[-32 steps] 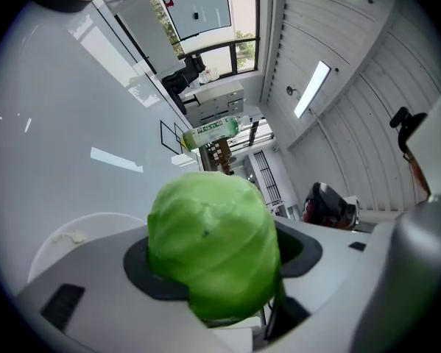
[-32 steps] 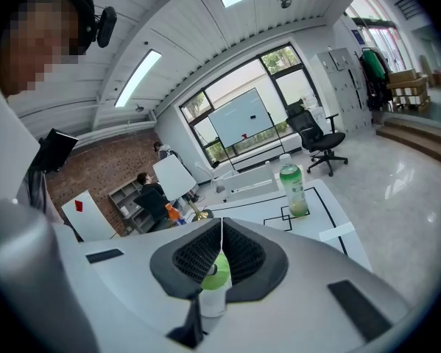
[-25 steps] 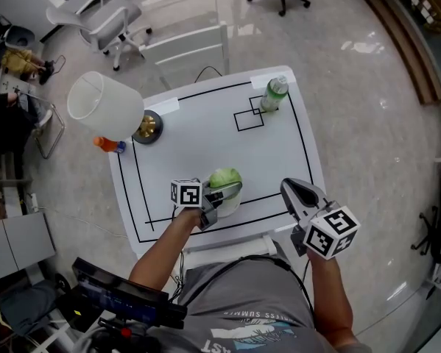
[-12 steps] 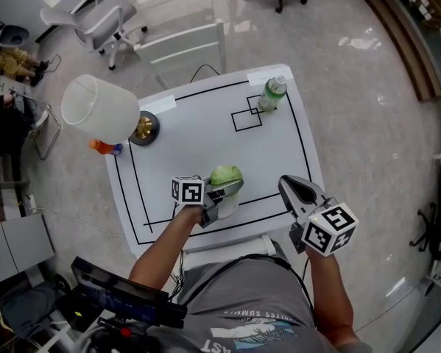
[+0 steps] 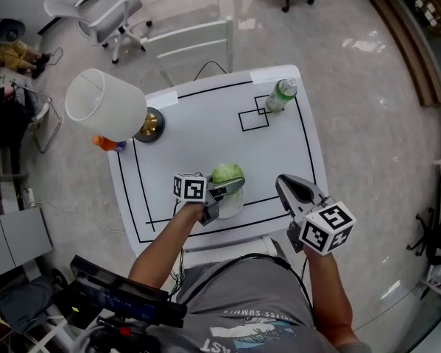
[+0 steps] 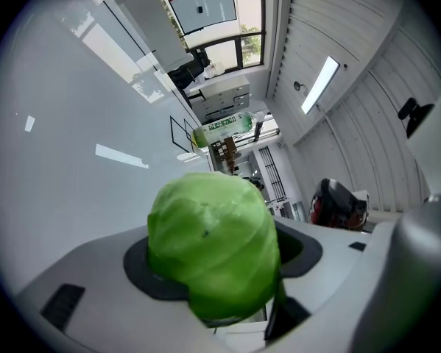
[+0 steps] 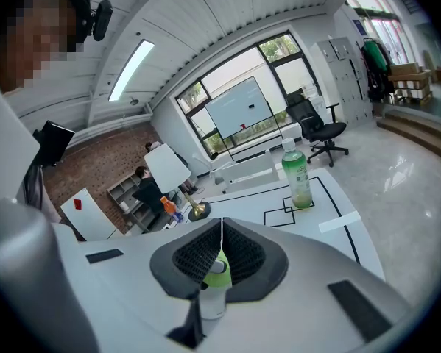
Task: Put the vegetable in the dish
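Head view: left claw (image 5: 232,187) grips cabbage (image 5: 227,173) over dish (image 5: 230,207); right claw (image 5: 284,183) closed.

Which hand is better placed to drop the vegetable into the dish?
Left. The left tool grips the vegetable over the dish; the right tool is shut and empty, off to the side.

Vegetable (image 5: 227,173): a round, pale-green leafy head with tightly wrapped, smooth outer leaves. It is sitting clamped between the jaws of the left gripper (image 5: 233,185) and hanging directly over the dish (image 5: 230,207); whether the two are touching is not showing. The dish, small, white and round, is standing upright near the table's (image 5: 205,134) front edge, partly hiding beneath the vegetable.
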Motion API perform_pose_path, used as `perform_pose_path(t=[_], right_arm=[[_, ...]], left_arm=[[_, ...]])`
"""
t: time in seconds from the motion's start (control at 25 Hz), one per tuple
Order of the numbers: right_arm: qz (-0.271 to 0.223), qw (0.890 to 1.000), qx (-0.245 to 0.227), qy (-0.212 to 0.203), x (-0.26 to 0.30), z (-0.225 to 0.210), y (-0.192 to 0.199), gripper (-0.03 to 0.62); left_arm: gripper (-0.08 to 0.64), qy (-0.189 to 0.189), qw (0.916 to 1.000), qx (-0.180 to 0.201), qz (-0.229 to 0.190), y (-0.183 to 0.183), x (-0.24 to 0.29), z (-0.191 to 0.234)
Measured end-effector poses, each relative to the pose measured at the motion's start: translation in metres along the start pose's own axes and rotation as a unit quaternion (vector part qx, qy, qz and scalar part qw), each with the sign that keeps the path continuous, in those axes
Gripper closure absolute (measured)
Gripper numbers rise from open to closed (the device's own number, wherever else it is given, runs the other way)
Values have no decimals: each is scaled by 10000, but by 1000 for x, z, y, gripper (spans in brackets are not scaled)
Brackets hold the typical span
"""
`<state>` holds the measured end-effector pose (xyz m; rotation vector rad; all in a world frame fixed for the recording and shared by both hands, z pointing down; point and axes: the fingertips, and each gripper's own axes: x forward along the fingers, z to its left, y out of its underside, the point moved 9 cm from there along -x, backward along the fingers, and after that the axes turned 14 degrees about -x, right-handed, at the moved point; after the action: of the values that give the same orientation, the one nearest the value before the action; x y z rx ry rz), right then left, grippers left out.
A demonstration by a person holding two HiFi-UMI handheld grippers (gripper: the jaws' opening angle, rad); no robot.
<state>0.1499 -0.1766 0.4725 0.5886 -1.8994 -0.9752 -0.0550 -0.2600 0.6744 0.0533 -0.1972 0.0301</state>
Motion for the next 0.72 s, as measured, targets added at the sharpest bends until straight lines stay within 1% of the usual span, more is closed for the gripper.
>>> perform_pose_path(t=[0.2,0.44,0.52,0.6,0.72], right_arm=[[57,10000,28,-17,5,0,3,584],[100,9999,38,-57,10,2,10,584],[122,9999,33,-71,9,3,11,584],[139,9999,29,-74,7,3,12,583],[145,9999,52,-44,3,2,15,584]], left_arm=[[258,-176,9998,29,48,0,1,10],[258,-193,9997,6,116,0,4,11],[258,-300,9993,106,187,-1,5,11],[258,-419,9984,211,310,0,8,9],[258,-608,9956,289,646,5,14,3]])
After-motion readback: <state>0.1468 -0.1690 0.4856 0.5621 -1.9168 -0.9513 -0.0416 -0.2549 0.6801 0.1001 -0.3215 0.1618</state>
